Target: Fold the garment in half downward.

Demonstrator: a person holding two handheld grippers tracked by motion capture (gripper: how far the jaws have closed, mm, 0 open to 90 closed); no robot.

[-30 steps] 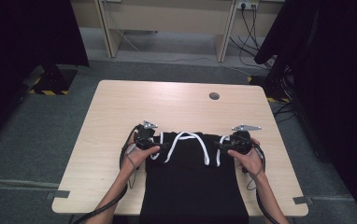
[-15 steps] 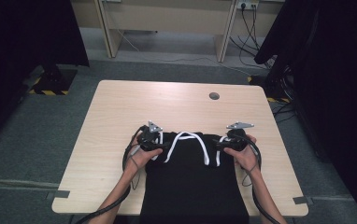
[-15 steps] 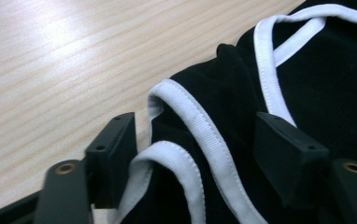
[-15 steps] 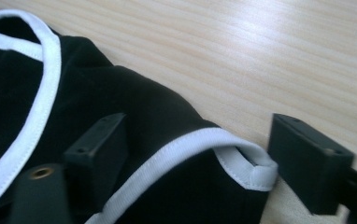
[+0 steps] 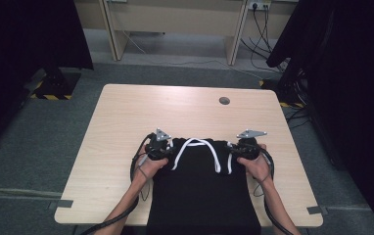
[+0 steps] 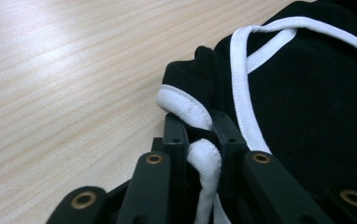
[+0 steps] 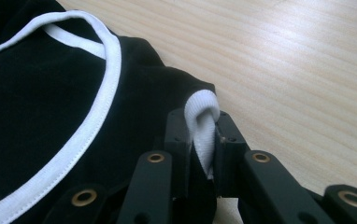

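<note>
Black garment (image 5: 202, 191) — both grippers' fingers just closed, pinching its white trim (image 6: 204, 158).

Lab or office workroom: bare wooden tabletop (image 5: 185, 112) with cable hole (image 5: 224, 101) on grey carpet (image 5: 38, 142), black curtains (image 5: 28, 34) at both sides, wall sockets (image 5: 256, 5) with trailing cables (image 5: 268, 24), hazard tape (image 5: 53, 96).

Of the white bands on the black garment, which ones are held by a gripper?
The short ribbed bands at the two shoulder corners, one clamped in each gripper. The long smooth neckline band lies free between them.
</note>
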